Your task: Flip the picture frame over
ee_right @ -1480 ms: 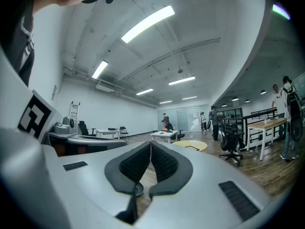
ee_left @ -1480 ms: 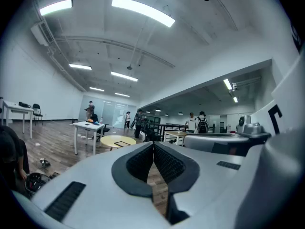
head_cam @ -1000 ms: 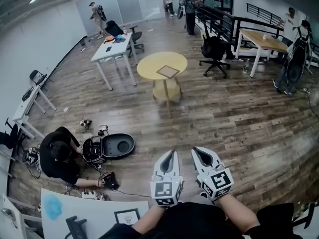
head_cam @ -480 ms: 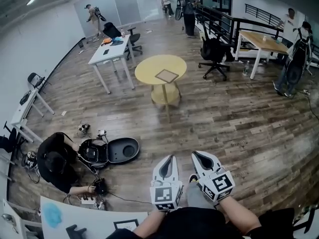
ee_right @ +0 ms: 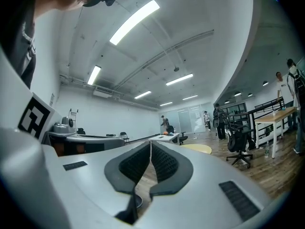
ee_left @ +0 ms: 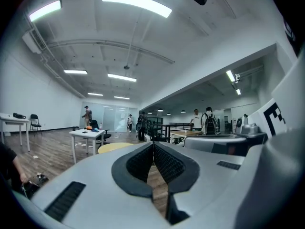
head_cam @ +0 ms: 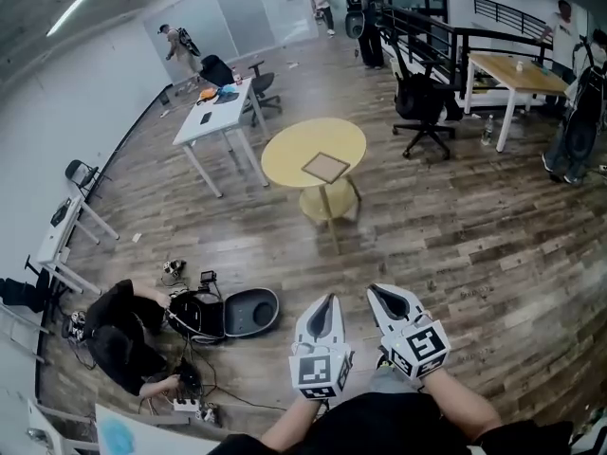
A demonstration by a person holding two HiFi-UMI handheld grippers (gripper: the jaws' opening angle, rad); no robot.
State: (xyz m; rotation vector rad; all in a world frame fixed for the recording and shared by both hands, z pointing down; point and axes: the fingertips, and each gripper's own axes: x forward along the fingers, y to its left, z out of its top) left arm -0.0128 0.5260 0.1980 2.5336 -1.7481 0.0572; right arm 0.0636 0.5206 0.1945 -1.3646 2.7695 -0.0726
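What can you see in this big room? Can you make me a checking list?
Surface: round yellow table, across the wooden floor.
Job's things: picture frame lies flat on that table, untouched.
Clutter: open black case on the floor beside a crouching person.
Grippers: left tool and right tool both shut, holding nothing, well short of the table.
Cables: wires and a power strip on the floor by the case.
Surroundings: white desk, black office chair, wooden table, people standing far off.
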